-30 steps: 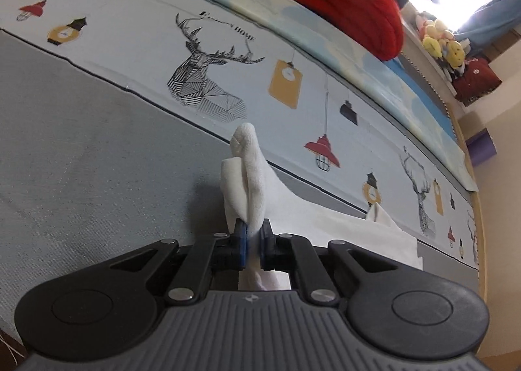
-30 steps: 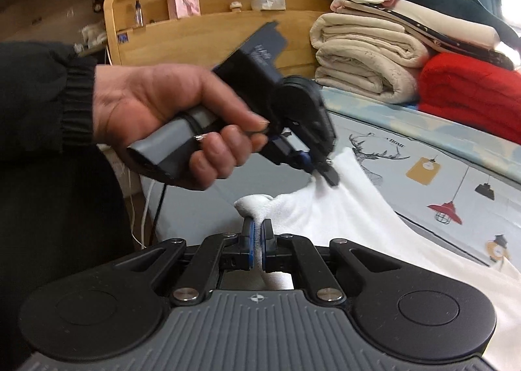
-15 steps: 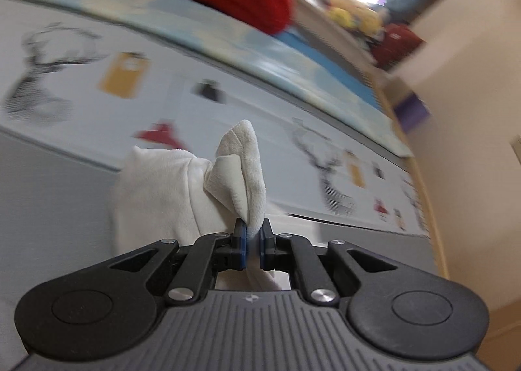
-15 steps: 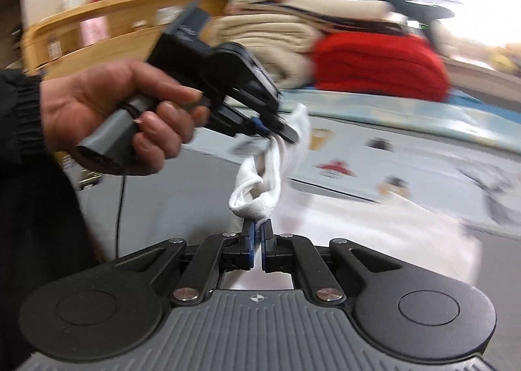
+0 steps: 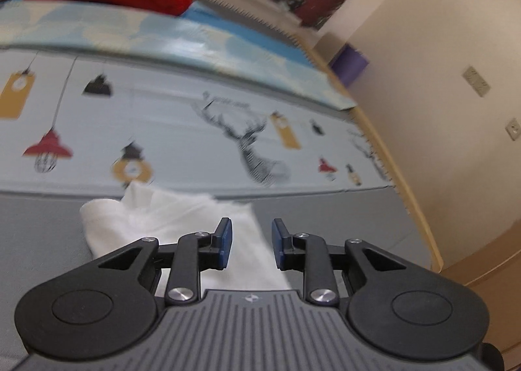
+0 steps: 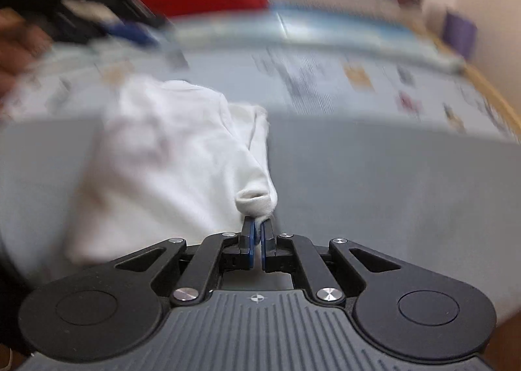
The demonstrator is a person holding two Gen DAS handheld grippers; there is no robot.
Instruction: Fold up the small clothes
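Lying doubled on the grey bed (image 5: pixel 49 234), the white garment (image 5: pixel 182 221) looks partly folded; the left tool (image 5: pixel 249 239) is opening, nothing between its jaws, while the right tool (image 6: pixel 257 237) pinches a corner, unreleased.

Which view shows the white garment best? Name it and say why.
The right wrist view: the white garment fills the left half, one corner pinched in the right tongs, though blurred. The left wrist view shows only a smaller part behind the opening left tongs, nothing between them.
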